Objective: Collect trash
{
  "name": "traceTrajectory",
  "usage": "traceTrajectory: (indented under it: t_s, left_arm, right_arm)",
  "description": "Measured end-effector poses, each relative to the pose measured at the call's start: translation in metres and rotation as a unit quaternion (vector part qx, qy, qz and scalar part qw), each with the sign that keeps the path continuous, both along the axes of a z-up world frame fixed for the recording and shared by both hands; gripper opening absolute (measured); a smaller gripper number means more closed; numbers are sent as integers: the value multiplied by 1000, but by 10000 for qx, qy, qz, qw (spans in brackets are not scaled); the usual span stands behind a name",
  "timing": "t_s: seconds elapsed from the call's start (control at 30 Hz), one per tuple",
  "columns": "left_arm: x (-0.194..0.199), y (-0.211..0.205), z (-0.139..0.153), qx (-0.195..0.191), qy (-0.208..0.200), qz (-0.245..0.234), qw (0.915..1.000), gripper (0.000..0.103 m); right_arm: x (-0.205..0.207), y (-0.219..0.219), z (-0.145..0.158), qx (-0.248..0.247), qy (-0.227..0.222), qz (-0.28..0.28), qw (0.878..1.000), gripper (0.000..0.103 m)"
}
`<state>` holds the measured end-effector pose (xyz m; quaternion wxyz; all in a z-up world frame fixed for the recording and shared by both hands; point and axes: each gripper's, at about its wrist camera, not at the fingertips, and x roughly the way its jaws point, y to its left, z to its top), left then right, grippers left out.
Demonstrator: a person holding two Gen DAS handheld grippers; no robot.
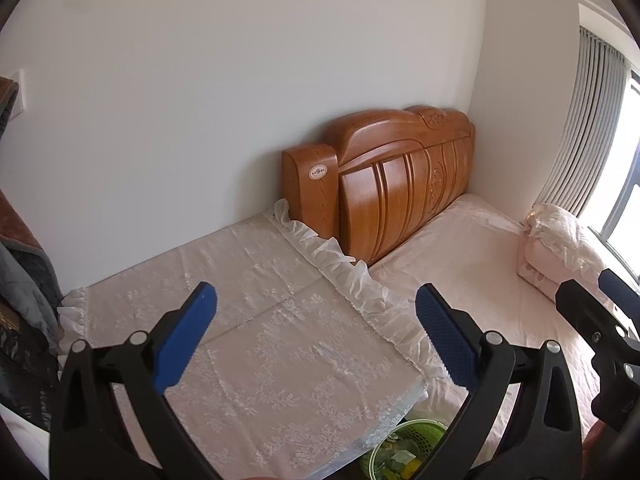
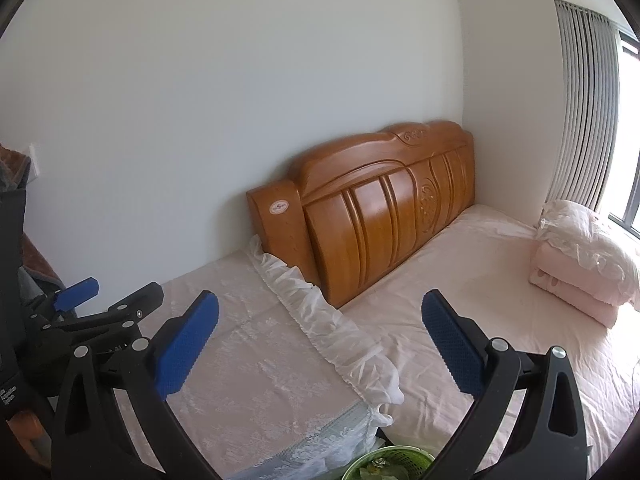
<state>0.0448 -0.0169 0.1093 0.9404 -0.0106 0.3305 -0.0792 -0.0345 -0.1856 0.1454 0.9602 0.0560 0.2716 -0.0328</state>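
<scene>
Right gripper point(image 2: 320, 340), fingers spread wide and empty, above lace-covered surface point(image 2: 256, 360), beside bed point(image 2: 480, 280); green basket point(image 2: 390, 462) below.

Black tool point(image 1: 316, 304) frames (silver rivets) carry blue textured pads point(image 1: 444, 332).

A green plastic basket point(image 1: 404, 450) with slotted, mesh-like walls sat at the bottom edge of the left wrist frame, right of centre, its round pale-green rim partly cut off by the frame. Inside lay crumpled scraps of trash point(image 1: 396, 458), pale, greenish and one yellow piece, heaped loosely. In the right wrist view the same basket point(image 2: 390, 462) appeared at the bottom centre, only its upper rim and a little of its contents showing.
</scene>
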Motion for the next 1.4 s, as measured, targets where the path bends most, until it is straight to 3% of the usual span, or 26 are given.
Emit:
traceTrajectory:
  t_s: [1.4]
  left_arm:
    - [-10, 5, -5, 150, 4, 50, 9999, 95]
  right_arm:
    - [-12, -2, -4, 51, 42, -22, 10000, 101]
